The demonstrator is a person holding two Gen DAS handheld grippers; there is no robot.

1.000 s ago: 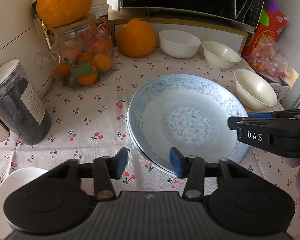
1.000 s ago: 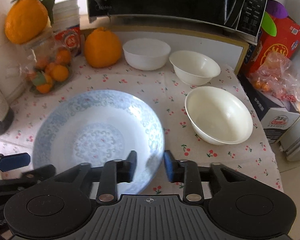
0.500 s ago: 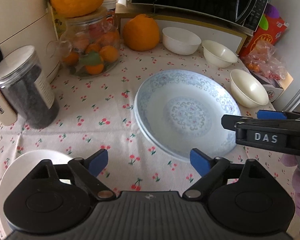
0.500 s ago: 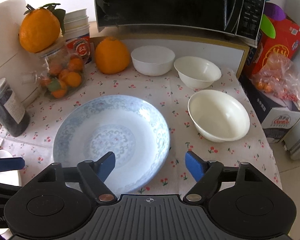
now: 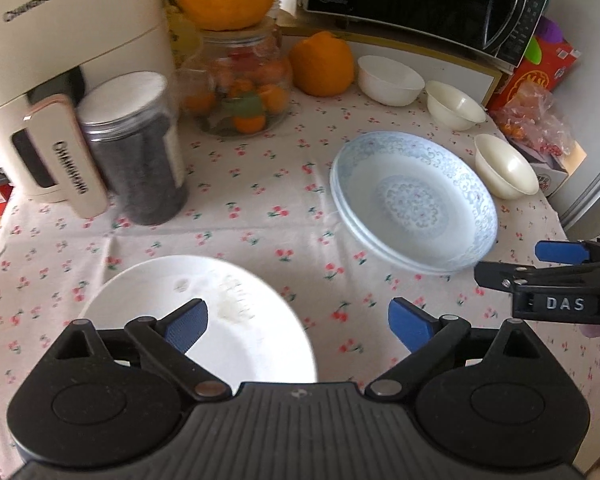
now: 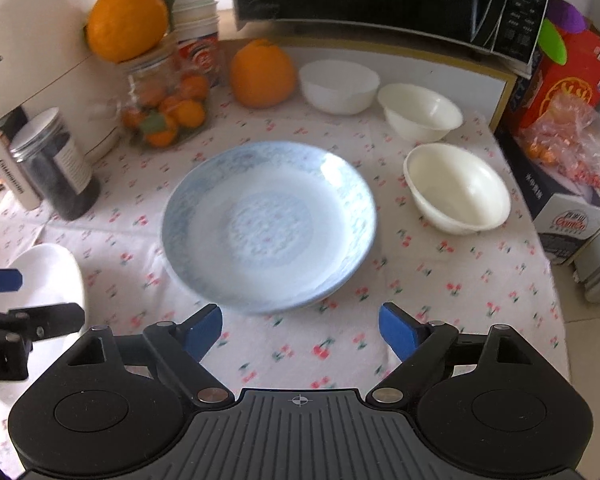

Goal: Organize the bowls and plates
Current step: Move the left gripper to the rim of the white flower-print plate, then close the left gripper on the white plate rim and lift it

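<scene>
Now both grippers gape wide, holding nothing: left gripper (image 5: 298, 322) above the white plate (image 5: 204, 320), whose near rim it hides; right gripper (image 6: 300, 330) short of the blue-patterned plates (image 6: 268, 224), stacked face-up mid-tablecloth (image 6: 460, 280), blurred. Three bowls (image 6: 456, 188) sit upright toward the far right corner.

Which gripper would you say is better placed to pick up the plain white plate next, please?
Left. The left gripper hangs with open jaws right over the white plate. The right gripper faces the stacked blue-patterned plates, farther away.
</scene>
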